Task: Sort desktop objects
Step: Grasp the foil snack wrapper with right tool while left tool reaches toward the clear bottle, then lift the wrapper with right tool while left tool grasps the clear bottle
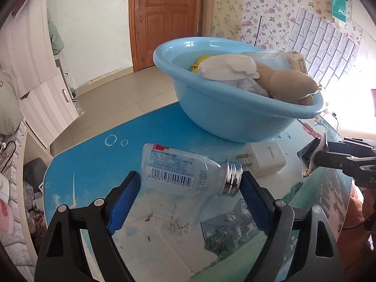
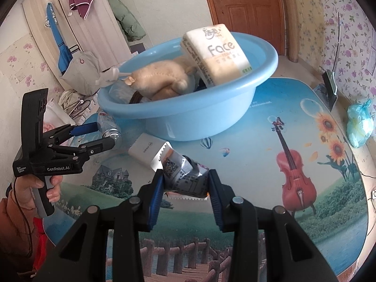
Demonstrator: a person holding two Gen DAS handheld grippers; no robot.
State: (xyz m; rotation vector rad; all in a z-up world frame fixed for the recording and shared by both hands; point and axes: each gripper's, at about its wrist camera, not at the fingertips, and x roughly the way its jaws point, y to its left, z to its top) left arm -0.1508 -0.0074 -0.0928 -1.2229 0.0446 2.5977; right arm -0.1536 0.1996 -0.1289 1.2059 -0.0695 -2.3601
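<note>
Two grippers at work in front of the blue basin [image 1: 235, 117], mid bench.
Bottle [image 1: 188, 171]: clear, empty, light, slick; lies btwn spread left gripper [image 1: 190, 188] jaws, pads not seen pressing; take body, not cap. Foil sachet [image 2: 185, 176]: soft, crinkly, pinched in right gripper [image 2: 185, 185].

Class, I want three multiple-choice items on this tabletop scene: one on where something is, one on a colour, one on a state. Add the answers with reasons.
1. Where does the white charger lie?
A. in the basin
B. on the table beside the basin
C. on the floor

2. What colour is the basin?
A. light blue
B. red
C. green

3. How does the clear bottle stand?
A. upright, uncapped
B. upside down
C. on its side, cap on

Answers: 1 B, it rests on the table at the basin's foot. 2 A, its wall is light blue. 3 C, it lies flat between the left gripper's fingers, silver cap screwed on.
</note>
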